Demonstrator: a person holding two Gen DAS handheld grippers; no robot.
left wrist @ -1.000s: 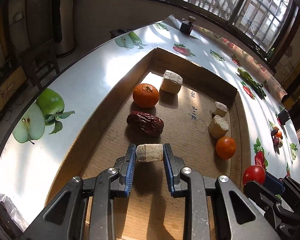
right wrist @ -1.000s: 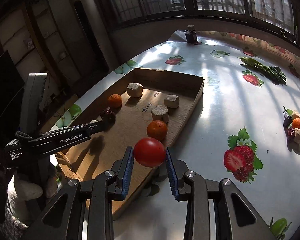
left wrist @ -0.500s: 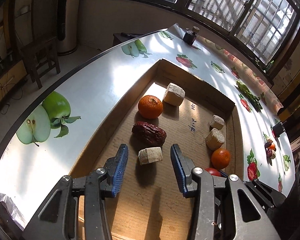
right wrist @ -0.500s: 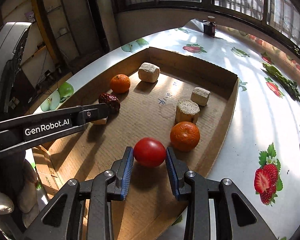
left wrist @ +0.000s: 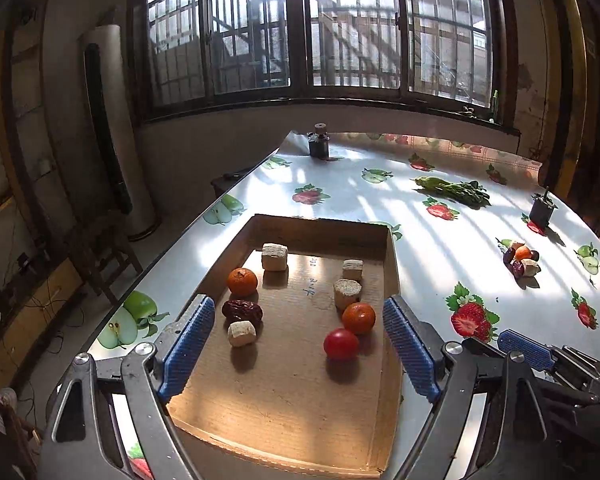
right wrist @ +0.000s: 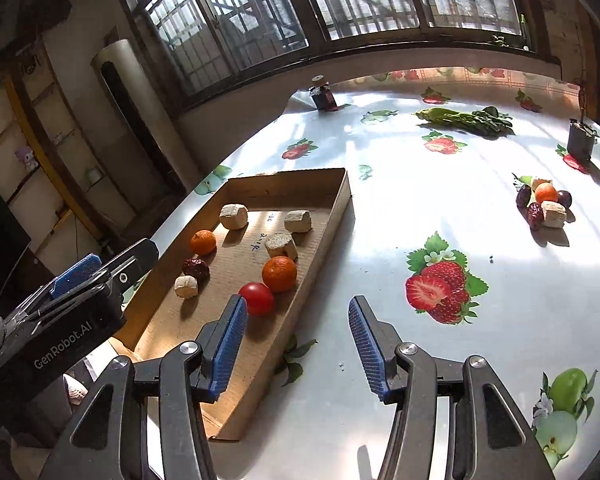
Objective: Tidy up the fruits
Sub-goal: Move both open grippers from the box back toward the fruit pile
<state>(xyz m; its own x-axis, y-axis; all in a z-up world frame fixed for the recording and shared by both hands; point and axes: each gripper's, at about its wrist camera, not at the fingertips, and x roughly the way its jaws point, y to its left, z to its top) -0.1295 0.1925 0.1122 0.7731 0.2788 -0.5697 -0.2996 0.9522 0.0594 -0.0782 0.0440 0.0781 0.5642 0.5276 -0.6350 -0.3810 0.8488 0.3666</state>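
Note:
A shallow cardboard tray [left wrist: 392,276] [right wrist: 340,204] holds two oranges, a dark red date [left wrist: 242,311], several beige cork-like chunks and a red tomato [left wrist: 341,344] [right wrist: 257,298]. One beige chunk [left wrist: 241,333] [right wrist: 186,286] lies just in front of the date. My left gripper [left wrist: 300,344] hangs above the tray's near end, its jaws opening wide with nothing between them. The jaws of my right gripper [right wrist: 296,344] are opening too, empty, over the tray's right wall with the tomato just beyond the left finger. A small pile of fruit [left wrist: 520,258] [right wrist: 544,206] lies on the table at the right.
The table carries a fruit-printed glossy cloth [right wrist: 440,292]. Green leafy vegetables [left wrist: 452,191] [right wrist: 466,119] lie far back, with a dark jar [left wrist: 318,145] at the far edge and another dark pot [right wrist: 580,140] at the right. Table edge and a chair [left wrist: 100,248] lie to the left.
Both grippers let go: the beige chunk and the tomato now rest in the tray. Both jaws have spread apart, and both grippers have pulled back and up from the tray.

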